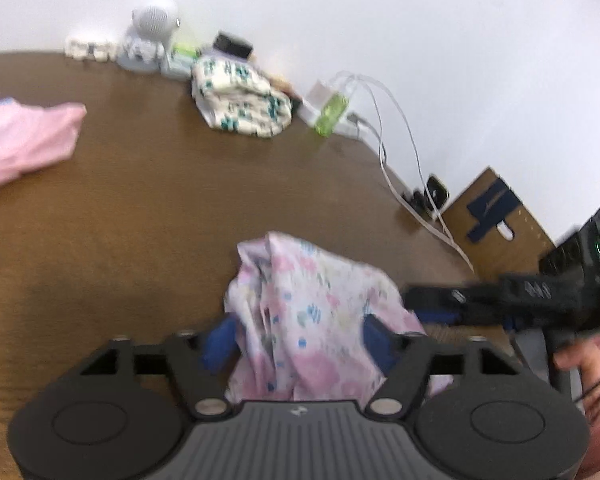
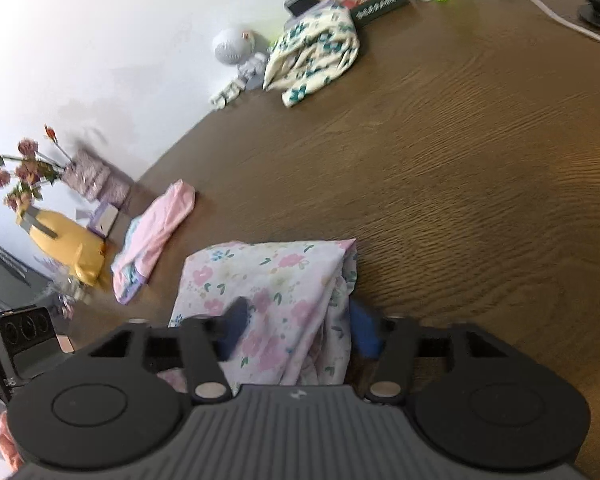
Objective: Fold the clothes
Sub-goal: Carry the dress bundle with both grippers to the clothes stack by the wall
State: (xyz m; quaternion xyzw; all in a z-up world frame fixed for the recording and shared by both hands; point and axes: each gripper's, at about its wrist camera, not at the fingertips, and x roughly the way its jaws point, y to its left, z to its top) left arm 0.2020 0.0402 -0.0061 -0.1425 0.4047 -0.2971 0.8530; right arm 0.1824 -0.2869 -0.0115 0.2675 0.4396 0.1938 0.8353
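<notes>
The pink floral garment [image 2: 268,280] is bunched between the spread fingers of both the left tool [image 1: 300,336] and right tool [image 2: 300,332]; a firm grip cannot be told. It lies on the desk [image 2: 460,160], well short of the teal-flowered garment [image 2: 316,48].

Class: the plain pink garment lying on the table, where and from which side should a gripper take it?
Grip the pink garment at its narrow far end, coming from the bare table side. That end lies free; its other side is crowded by the yellow object.
</notes>
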